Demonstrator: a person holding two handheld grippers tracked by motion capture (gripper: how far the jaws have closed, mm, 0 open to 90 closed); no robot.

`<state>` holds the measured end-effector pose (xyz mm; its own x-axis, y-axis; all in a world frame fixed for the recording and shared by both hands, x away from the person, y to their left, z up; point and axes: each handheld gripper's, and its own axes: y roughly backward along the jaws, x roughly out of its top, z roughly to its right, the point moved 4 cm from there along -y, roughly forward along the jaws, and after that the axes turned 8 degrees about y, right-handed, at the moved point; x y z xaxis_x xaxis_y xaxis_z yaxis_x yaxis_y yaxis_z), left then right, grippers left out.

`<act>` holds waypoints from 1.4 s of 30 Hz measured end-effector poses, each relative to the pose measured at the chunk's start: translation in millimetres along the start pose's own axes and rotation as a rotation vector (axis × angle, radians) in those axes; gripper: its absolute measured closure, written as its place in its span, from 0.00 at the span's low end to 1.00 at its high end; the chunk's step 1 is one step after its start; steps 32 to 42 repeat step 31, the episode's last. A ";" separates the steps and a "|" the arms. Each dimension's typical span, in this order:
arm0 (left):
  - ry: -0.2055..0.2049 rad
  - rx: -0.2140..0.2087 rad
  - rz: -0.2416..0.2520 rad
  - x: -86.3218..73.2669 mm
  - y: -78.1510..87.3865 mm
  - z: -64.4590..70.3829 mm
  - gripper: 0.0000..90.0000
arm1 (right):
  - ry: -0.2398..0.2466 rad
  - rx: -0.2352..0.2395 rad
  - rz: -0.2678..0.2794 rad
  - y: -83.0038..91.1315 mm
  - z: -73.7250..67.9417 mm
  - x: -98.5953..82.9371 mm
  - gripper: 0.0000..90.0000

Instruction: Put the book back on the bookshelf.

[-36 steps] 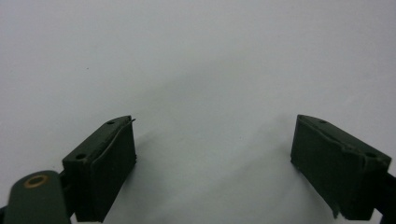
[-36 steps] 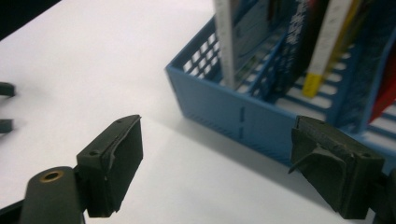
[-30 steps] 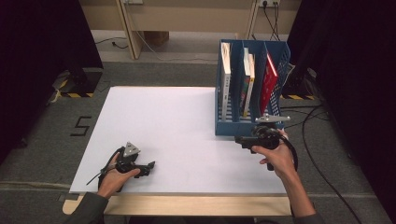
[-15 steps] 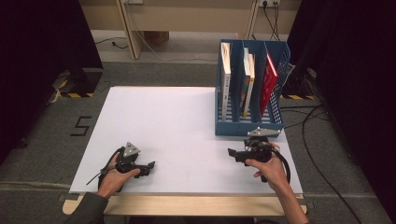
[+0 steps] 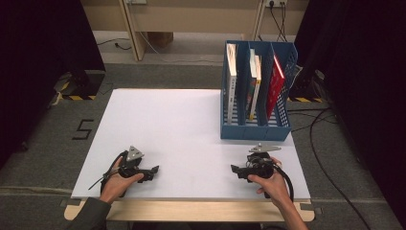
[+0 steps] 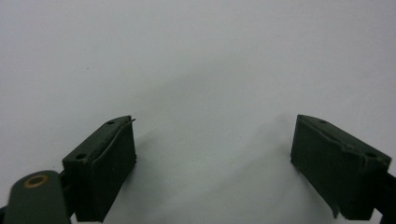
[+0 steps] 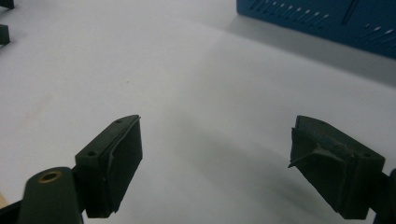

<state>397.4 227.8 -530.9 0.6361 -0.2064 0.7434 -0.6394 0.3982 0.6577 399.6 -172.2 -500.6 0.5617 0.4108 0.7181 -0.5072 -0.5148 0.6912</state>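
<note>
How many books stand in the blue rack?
4: a white book in the left slot of the blue rack, two in the middle slot, a red one at right. Others may be hidden.

One blue file rack with three compartments is counted on the one white table. Four upright books are seen in it: one white book in the left compartment, two in the middle one, and one red book in the right. Two hand-held tools are counted, one left tool and one right tool.
</note>
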 end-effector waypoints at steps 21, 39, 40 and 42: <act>-0.002 0.001 -0.001 -0.1 0.1 0.0 0.14 | 0.156 -0.106 -0.037 -13.5 -14.1 -22.6 0.15; -0.002 0.001 -0.001 0.0 0.0 0.0 0.14 | 0.159 -0.107 -0.017 -13.3 -13.8 -24.5 0.15; -0.002 0.001 -0.001 0.0 0.0 0.0 0.14 | 0.159 -0.107 -0.017 -13.3 -13.8 -24.5 0.15; -0.002 0.001 -0.001 0.0 0.0 0.0 0.14 | 0.159 -0.107 -0.017 -13.3 -13.8 -24.5 0.15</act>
